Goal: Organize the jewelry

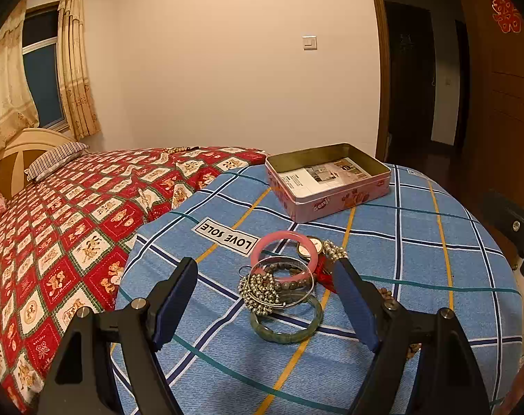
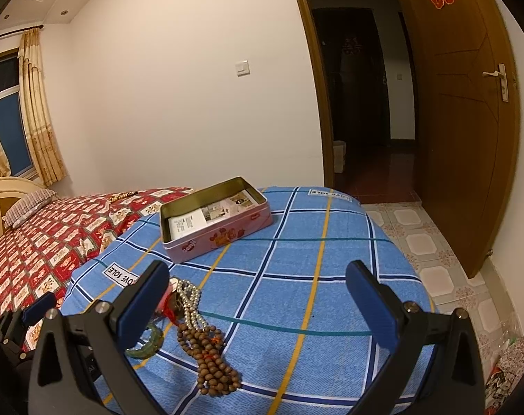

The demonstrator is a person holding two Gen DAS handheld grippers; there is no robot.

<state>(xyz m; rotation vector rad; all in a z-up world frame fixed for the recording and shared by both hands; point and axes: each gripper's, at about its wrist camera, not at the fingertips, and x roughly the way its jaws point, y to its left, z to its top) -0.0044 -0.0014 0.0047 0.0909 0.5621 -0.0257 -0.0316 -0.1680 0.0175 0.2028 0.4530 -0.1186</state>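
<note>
A pile of jewelry lies on the blue checked cloth (image 1: 417, 269): a pink bangle (image 1: 262, 247), a green bangle (image 1: 286, 328), a thin silver bangle (image 1: 308, 288), silver bead strands (image 1: 260, 294) and a small watch (image 1: 308, 247). My left gripper (image 1: 267, 302) is open, its jaws either side of the pile just above it. An open pink tin (image 1: 331, 200) holding a printed card sits further back. In the right wrist view, a brown wooden bead string (image 2: 210, 356), pearl-like beads (image 2: 189, 301) and the green bangle (image 2: 151, 344) lie by my open right gripper (image 2: 258, 306), which holds nothing. The tin (image 2: 217, 235) lies ahead.
A bed with a red patterned quilt (image 1: 71, 224) and a striped pillow (image 1: 54, 159) lies to the left. An open wooden door (image 2: 469, 121) and a tiled floor (image 2: 428, 242) are on the right. The left gripper's body (image 2: 23, 318) shows at the right wrist view's left edge.
</note>
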